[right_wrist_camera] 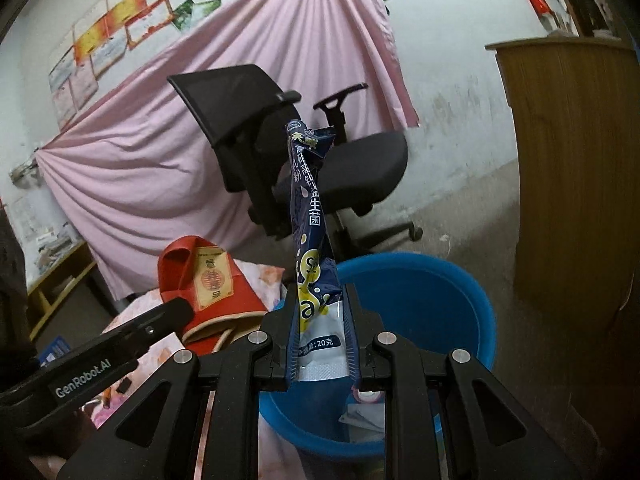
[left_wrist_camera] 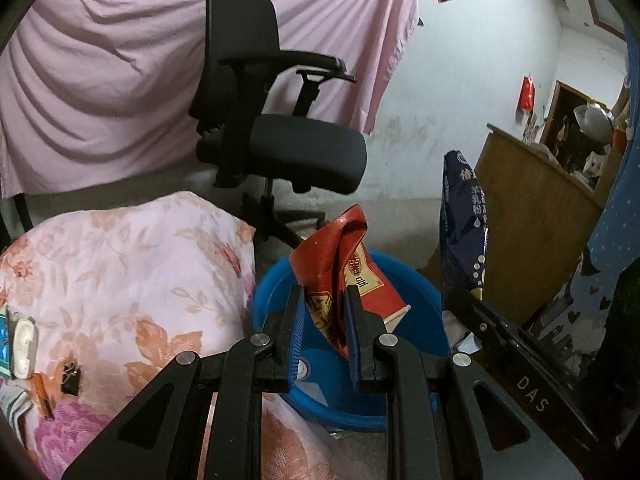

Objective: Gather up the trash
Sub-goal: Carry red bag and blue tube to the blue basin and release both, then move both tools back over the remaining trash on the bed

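Both grippers carry trash over the blue plastic basin (right_wrist_camera: 420, 308) beside the floral quilt (left_wrist_camera: 120, 280), apparently ready to drop it in: the left gripper (left_wrist_camera: 325, 320) pinches a crumpled red packet (left_wrist_camera: 340, 272), the right gripper (right_wrist_camera: 322, 328) clamps a dark-blue powder sachet (right_wrist_camera: 310, 208) upright

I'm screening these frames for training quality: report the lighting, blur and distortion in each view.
Left wrist view: dim indoor light, strong fisheye bending with dark corners; the red packet in the left gripper is sharp. Right wrist view: same curved vignette, the chair slightly soft, print on the blue sachet in the right gripper readable, no glare.
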